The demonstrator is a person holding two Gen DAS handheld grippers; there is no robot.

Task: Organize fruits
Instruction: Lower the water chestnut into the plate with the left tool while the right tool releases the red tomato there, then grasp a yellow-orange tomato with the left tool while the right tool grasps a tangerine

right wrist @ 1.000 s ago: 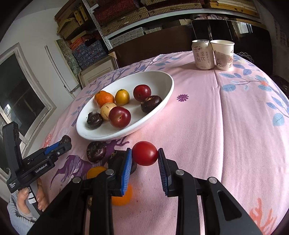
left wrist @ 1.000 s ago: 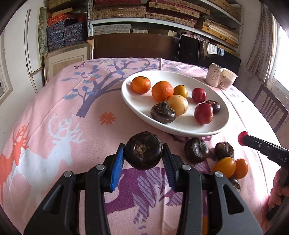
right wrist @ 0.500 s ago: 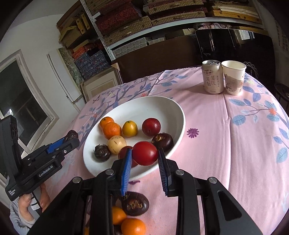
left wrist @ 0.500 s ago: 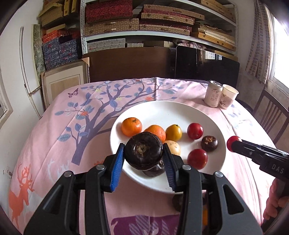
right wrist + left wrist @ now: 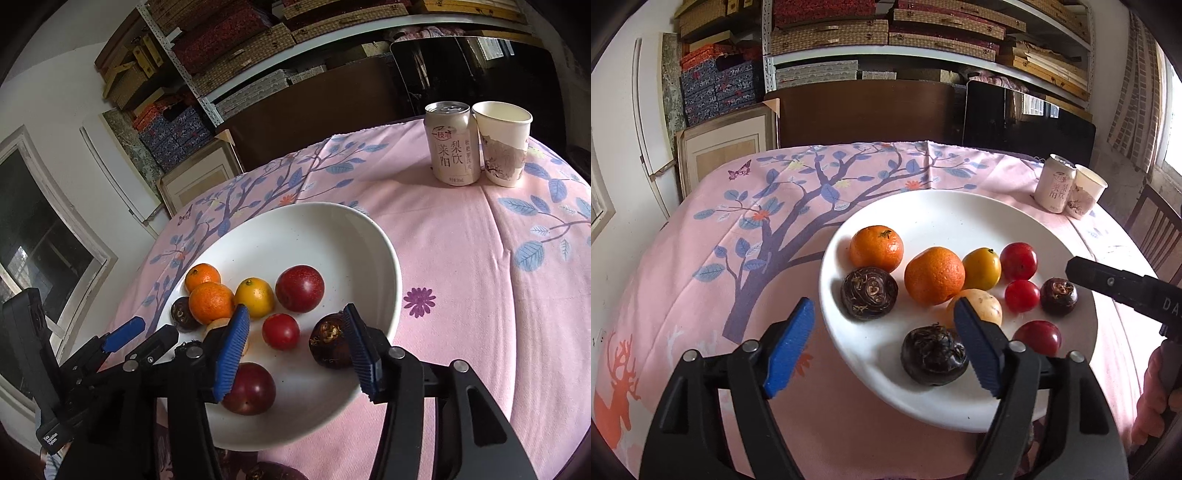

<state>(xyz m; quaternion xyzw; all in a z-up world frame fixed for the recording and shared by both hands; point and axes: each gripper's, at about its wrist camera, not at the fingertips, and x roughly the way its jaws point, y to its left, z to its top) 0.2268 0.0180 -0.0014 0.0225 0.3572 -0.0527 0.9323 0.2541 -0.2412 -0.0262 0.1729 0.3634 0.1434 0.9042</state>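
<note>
Both claws are seen spread wide over the white plate, nothing gripped in either. The left claw is held above the plate's near rim, its blue pads well apart, and a dark water chestnut is seen lying free on the plate just beyond them, with a second dark one beside the right-hand pad. The right claw is parted just as widely, and a small red tomato is seen resting on the plate between its pads, untouched. Around these, two oranges, a yellow fruit, a pale round fruit, two larger red fruits and another dark chestnut are gathered on the plate. The plate is set on the pink, tree-printed surface; far back on it, a drink can and a paper cup are stood touching.
</note>
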